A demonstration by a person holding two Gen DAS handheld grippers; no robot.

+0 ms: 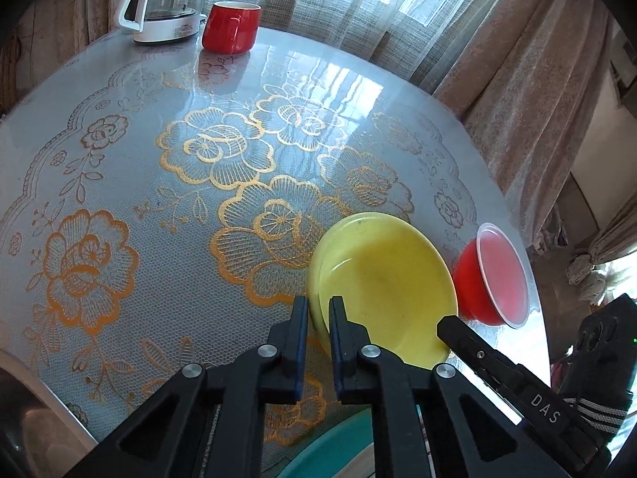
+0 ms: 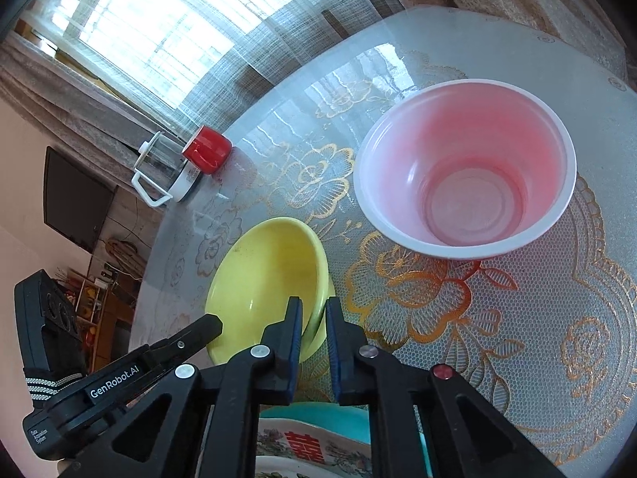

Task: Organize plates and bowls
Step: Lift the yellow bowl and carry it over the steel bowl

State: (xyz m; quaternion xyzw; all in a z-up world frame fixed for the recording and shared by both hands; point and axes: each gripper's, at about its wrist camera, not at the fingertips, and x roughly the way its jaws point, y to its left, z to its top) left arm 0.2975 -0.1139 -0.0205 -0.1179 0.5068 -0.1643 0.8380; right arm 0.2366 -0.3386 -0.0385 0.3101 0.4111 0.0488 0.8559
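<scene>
The yellow bowl (image 1: 384,286) stands tilted on the table (image 1: 119,183), near the edge, and both grippers hold it by the rim. The left gripper (image 1: 318,306) is closed on the rim at one side, one finger inside the bowl and one outside. The right gripper (image 2: 312,308) is closed on the opposite side of the rim in the same way. The bowl is plain yellow, glossy, with some small dark specks inside.

On the right gripper, as the left wrist view shows it, the letters "DAS" can be read. On the left gripper, seen from the right wrist view, stands "GenRobot.AI", and below it some small writing that is too small to read.

Just beside the yellow bowl stands the red plastic bowl (image 2: 466,171), red outside, pale pink inside, with a white rim. Far across the table are a red mug (image 1: 231,26) and a glass kettle (image 1: 167,0) with a white handle.

Only the right wrist view shows a decorated plate (image 2: 302,450) with a red Chinese character, lying on something teal (image 2: 318,414) under the gripper. That view also shows a dark screen (image 2: 75,199) on the wall.
</scene>
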